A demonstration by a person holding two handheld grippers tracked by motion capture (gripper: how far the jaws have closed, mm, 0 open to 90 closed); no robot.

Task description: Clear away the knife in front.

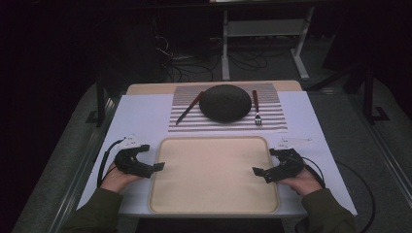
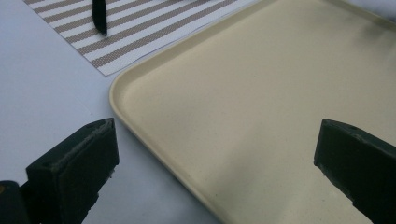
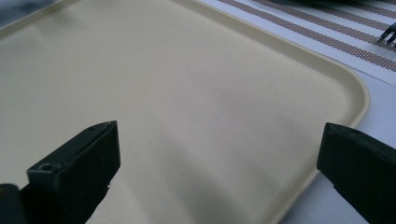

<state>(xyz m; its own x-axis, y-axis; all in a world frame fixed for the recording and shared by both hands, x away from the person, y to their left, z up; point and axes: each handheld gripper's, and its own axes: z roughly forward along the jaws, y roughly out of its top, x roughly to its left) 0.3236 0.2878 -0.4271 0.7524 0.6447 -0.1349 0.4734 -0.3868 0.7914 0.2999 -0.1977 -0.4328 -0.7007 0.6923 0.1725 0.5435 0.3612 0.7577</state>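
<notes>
High view: flat cream-coloured rectangular plastic tray w/ rounded corners (image 1: 214,194) lies on a white table cover (image 1: 141,116), near edge of table, nothing on it. Left gripper (image 1: 158,167) sits at tray's left rim, tips just over the rim; right gripper (image 1: 259,172) at the right rim, tips likewise just over it. Both held by a person's hands in dark green sleeves, pointing inward toward each other across the tray. Beyond the tray: brown-and-white striped placemat (image 1: 228,124) carrying a dark round bowl turned upside down (image 1: 225,102), a dark knife w/ reddish-brown handle (image 1: 189,108) left of bowl, and a fork w/ reddish-brown handle (image 1: 256,108) right of bowl. Left gripper view: jaws stand wide apart, nothing between them; tray's rounded corner and rim lie below the gap, left jaw over white cover, right jaw over tray. Placemat corner and knife tip at top left. Right gripper view: jaws wide apart too, empty; tray surface underneath, its rounded corner at right, striped placemat and fork tines at top right edge.
</notes>
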